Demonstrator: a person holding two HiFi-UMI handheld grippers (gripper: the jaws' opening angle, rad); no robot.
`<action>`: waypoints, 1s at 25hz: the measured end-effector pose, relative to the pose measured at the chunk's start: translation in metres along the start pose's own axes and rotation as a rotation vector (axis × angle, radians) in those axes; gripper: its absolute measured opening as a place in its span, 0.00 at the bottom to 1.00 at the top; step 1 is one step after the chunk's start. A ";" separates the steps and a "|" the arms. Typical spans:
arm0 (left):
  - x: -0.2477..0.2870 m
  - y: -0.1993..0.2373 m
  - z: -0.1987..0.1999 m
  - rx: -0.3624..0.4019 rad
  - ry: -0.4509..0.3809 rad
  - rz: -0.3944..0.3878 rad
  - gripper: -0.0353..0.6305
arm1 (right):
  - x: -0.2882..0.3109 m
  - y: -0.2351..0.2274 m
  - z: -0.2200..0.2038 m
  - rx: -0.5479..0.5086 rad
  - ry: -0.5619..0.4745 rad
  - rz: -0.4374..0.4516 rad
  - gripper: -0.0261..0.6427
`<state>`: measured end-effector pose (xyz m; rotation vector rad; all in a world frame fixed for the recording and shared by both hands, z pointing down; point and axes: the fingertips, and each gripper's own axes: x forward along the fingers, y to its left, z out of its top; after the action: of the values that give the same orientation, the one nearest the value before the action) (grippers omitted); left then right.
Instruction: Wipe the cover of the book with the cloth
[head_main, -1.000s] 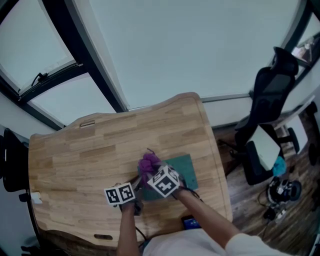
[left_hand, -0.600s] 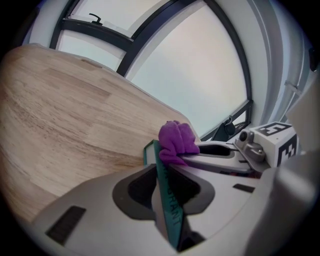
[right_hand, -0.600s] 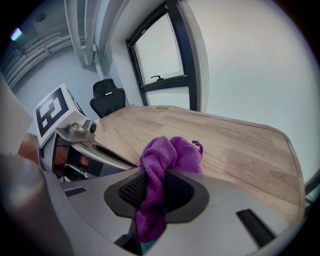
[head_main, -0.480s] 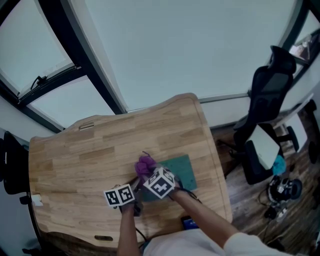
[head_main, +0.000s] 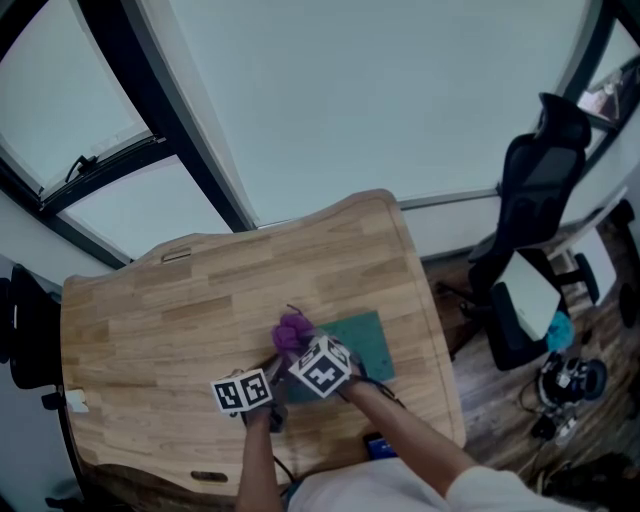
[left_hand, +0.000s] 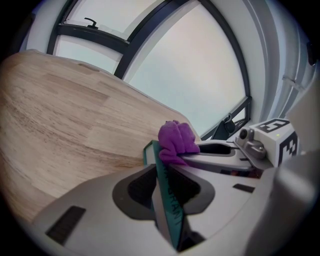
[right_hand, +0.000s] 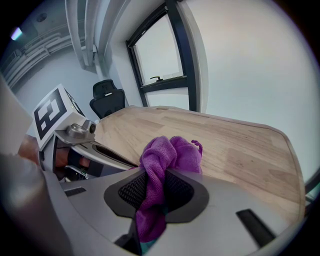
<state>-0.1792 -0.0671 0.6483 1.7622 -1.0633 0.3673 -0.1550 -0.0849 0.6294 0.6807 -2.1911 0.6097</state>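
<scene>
A dark green book (head_main: 362, 343) lies on the wooden table (head_main: 150, 310), near its right front. My left gripper (head_main: 273, 373) is shut on the book's left edge; in the left gripper view the teal spine (left_hand: 169, 205) stands clamped between the jaws of the left gripper (left_hand: 162, 175). My right gripper (head_main: 298, 347) is shut on a bunched purple cloth (head_main: 291, 331) that rests on the cover's left end. In the right gripper view the cloth (right_hand: 165, 157) hangs between the pads of the right gripper (right_hand: 156, 192) and spills out in front. The cloth (left_hand: 176, 141) sits just beyond the left jaws.
A black office chair (head_main: 545, 170) stands off the table's right side, with a white stand and floor clutter (head_main: 565, 385) below it. Dark window frames (head_main: 190, 130) run behind the table. A small blue object (head_main: 378, 443) sits by the front edge near the person's arm.
</scene>
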 end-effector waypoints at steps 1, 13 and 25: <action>0.000 0.000 0.000 0.001 0.000 0.000 0.17 | 0.000 0.000 -0.001 0.003 0.000 -0.002 0.17; 0.001 0.001 0.001 0.005 -0.016 0.004 0.17 | -0.005 0.007 -0.011 0.015 -0.014 0.007 0.17; 0.002 0.001 0.001 0.005 -0.033 0.016 0.17 | -0.015 0.015 -0.027 0.036 -0.003 0.016 0.17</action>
<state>-0.1793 -0.0686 0.6498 1.7708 -1.1008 0.3523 -0.1411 -0.0531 0.6312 0.6844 -2.1945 0.6585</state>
